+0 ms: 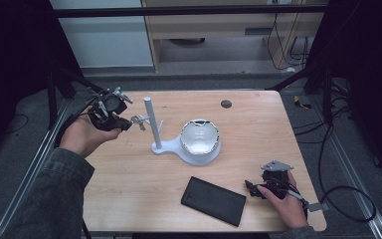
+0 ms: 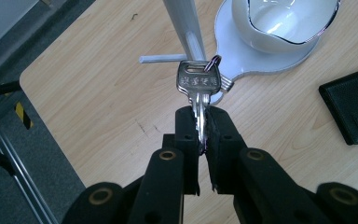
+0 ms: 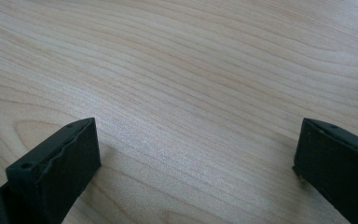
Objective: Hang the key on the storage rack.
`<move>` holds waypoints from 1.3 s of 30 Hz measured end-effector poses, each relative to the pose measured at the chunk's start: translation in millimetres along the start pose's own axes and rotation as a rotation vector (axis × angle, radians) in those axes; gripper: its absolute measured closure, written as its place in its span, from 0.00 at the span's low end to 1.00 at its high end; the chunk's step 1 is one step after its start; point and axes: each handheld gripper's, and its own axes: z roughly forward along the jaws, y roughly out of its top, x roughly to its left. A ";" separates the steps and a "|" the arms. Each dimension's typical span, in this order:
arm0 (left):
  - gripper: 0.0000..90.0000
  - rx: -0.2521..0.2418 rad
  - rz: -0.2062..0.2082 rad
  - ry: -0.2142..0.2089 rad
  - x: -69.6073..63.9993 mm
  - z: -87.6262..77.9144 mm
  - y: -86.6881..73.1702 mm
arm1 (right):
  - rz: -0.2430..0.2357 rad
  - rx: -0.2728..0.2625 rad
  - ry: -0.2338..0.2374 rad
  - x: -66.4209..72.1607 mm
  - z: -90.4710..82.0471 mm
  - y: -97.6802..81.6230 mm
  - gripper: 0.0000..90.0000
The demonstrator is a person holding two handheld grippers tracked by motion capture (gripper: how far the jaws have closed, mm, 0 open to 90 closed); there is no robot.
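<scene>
One silver metal key point(image 2: 198, 88) sits pinched by its blade between the pressed-together jaws of the left claw point(image 2: 200, 128), its flat head pointing away from the claw toward the white upright post point(image 2: 182, 25) of a white plastic stand point(image 1: 166, 147). A small ring point(image 2: 214, 61) runs through the slot in the key head. In the high view the left claw point(image 1: 129, 122) hangs above the far left part of the pale wooden desk point(image 1: 258, 124), with the key and ring point(image 1: 139, 121) just left of the post point(image 1: 151, 122). A short white peg point(image 2: 161, 58) juts sideways from the post at about the height of the key head, so the ring likely has to travel right and slightly farther to hook on. The left hand is far nearer. The right claw point(image 1: 252, 189), jaws spread and gripping nothing, rests low over the near right of the desk beside a black rectangular case point(image 1: 214, 200). A white bowl point(image 1: 200, 137) sits on the stand base.
</scene>
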 end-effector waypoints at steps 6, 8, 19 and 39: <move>0.93 0.004 -0.007 0.004 2.6 2.8 1.5 | 0.001 0.001 0.000 0.2 0.0 0.0 0.00; 0.93 0.004 -0.008 0.006 3.0 3.5 2.2 | -0.001 0.000 0.001 0.2 0.0 0.0 0.00; 0.93 0.010 -0.020 0.005 6.5 9.6 8.0 | -0.001 0.001 0.006 1.5 -0.3 -0.1 0.00; 0.81 -0.120 -0.033 0.029 8.1 0.3 0.6 | -0.006 0.000 0.007 1.8 -0.1 -0.4 0.00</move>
